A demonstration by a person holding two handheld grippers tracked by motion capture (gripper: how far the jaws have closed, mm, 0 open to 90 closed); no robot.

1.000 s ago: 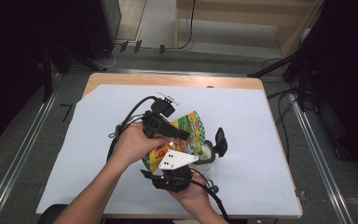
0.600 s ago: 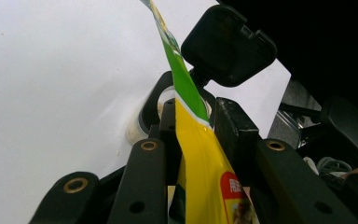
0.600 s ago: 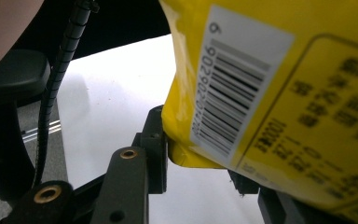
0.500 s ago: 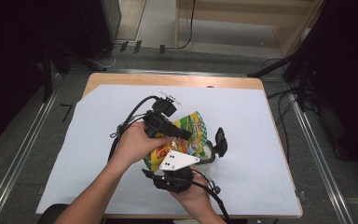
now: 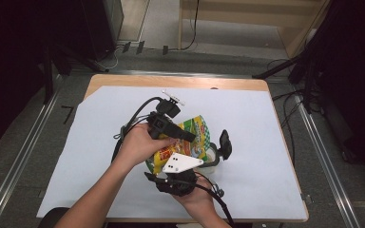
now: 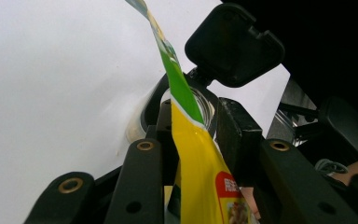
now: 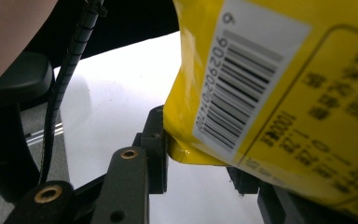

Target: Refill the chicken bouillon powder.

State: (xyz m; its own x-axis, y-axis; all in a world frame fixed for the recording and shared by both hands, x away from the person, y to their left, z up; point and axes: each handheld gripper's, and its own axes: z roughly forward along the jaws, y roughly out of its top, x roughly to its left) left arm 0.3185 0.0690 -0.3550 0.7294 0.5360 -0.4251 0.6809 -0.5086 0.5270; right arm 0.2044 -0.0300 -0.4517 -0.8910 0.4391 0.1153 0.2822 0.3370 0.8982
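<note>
The yellow snack bag point(image 5: 190, 140) hangs just above the middle of the desk point(image 5: 275, 142), tilted over a clear jar point(image 5: 211, 159) that stands on the white sheet to its right; the jar's black lid point(image 5: 225, 144) stands open on the far right side of the mouth. Your left claw point(image 5: 183, 134) is clenched on the bag's upper green-and-yellow edge point(image 6: 186, 126); the left gripper view shows the film pinched between both pads with the jar rim just beyond. Your right claw point(image 7: 200, 163) grasps the bag's lower corner beside the barcode point(image 7: 242, 88), on the near side under the grey plate point(image 5: 180, 163). So you hold the bag with 2 grips, and the step in hand looks like pouring its contents into the jar; I cannot tell whether anything is falling yet. Next, I judge, you need to raise the near corner while keeping the far edge aimed over the mouth; tip slowly, or contents may spill onto the sheet.
</note>
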